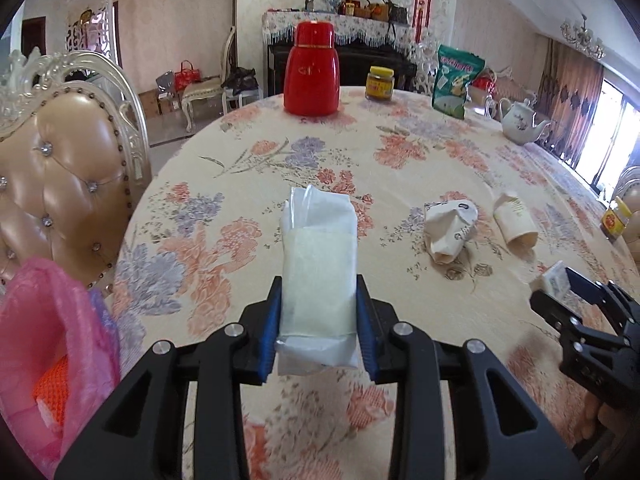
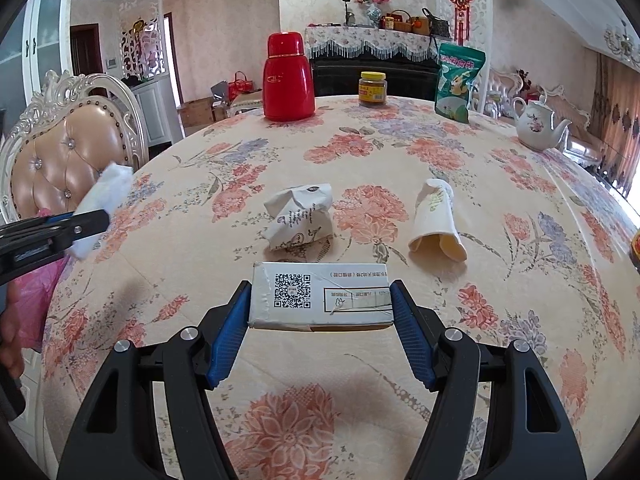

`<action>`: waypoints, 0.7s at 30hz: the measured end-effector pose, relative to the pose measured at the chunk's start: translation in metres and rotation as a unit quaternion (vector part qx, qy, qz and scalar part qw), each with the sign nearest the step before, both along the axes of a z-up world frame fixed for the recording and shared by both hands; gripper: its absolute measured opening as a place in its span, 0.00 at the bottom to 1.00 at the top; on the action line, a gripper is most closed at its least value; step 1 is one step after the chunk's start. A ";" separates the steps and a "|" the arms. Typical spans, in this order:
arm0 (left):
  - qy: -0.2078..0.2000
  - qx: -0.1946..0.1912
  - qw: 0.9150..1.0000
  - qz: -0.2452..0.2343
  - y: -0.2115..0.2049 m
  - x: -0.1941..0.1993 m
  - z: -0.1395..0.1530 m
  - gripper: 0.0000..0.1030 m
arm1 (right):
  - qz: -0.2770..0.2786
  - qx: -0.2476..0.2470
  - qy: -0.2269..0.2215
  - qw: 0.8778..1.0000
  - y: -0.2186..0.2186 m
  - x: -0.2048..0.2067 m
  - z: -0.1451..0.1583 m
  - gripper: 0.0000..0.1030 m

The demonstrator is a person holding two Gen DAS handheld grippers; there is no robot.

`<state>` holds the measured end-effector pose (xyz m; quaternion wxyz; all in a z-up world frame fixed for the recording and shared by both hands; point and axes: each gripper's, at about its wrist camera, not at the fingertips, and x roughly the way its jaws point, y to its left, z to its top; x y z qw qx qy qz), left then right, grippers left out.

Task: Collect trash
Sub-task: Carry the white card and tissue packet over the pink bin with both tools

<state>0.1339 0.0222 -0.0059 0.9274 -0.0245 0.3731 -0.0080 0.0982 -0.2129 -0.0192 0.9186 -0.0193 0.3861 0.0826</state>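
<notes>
My left gripper [image 1: 319, 300] is shut on a white tissue packet [image 1: 318, 264] and holds it above the flowered tablecloth [image 1: 248, 152]; from the right wrist view the same packet [image 2: 105, 196] sticks out of the left gripper [image 2: 86, 226] at the table's left edge. My right gripper [image 2: 321, 294] is shut on a small white carton with a QR code [image 2: 320, 300], held just over the cloth. It shows at the right of the left wrist view as the right gripper [image 1: 554, 286]. A crumpled paper wrapper [image 2: 300, 216] and a squashed paper cup [image 2: 436, 220] lie further out.
A pink plastic bag [image 1: 52, 344] hangs low at the left beside a padded chair [image 1: 64, 168]. At the table's far side stand a red flask [image 2: 288, 78], a yellow-lidded jar [image 2: 373, 88], a green snack bag [image 2: 458, 80] and a white teapot [image 2: 540, 124].
</notes>
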 end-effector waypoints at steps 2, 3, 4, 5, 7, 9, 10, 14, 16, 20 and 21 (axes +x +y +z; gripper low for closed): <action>-0.005 -0.001 1.000 0.003 0.005 -0.009 0.004 0.32 | 0.001 -0.001 -0.002 1.000 0.003 -0.002 0.002 0.63; -0.007 -0.003 1.000 0.006 0.007 -0.013 0.006 0.32 | 0.000 -0.001 -0.003 1.000 0.004 -0.003 0.004 0.63; -0.010 -0.005 1.000 0.008 0.010 -0.016 0.008 0.32 | 0.001 0.000 -0.002 1.000 0.006 -0.004 0.005 0.63; -0.011 -0.006 1.000 0.010 0.013 -0.018 0.009 0.32 | 0.001 0.000 -0.002 1.000 0.007 -0.005 0.006 0.63; -0.013 -0.008 1.000 0.014 0.018 -0.022 0.010 0.32 | 0.003 -0.001 -0.003 1.000 0.012 -0.008 0.008 0.64; -0.016 -0.011 1.000 0.019 0.024 -0.028 0.012 0.32 | 0.005 -0.001 -0.004 1.000 0.016 -0.010 0.010 0.63; -0.017 -0.012 1.000 0.020 0.027 -0.029 0.013 0.32 | 0.006 -0.002 -0.005 1.000 0.019 -0.011 0.011 0.63; -0.025 -0.020 0.999 0.028 0.041 -0.038 0.018 0.32 | 0.013 -0.006 -0.010 1.000 0.030 -0.013 0.018 0.63; -0.028 -0.022 0.999 0.032 0.047 -0.042 0.020 0.32 | 0.016 -0.008 -0.011 1.000 0.036 -0.014 0.020 0.63; -0.034 -0.026 0.998 0.041 0.062 -0.051 0.023 0.32 | 0.026 -0.010 -0.014 1.000 0.051 -0.017 0.025 0.63; -0.037 -0.027 0.998 0.044 0.067 -0.054 0.025 0.32 | 0.027 -0.011 -0.015 0.999 0.053 -0.017 0.025 0.64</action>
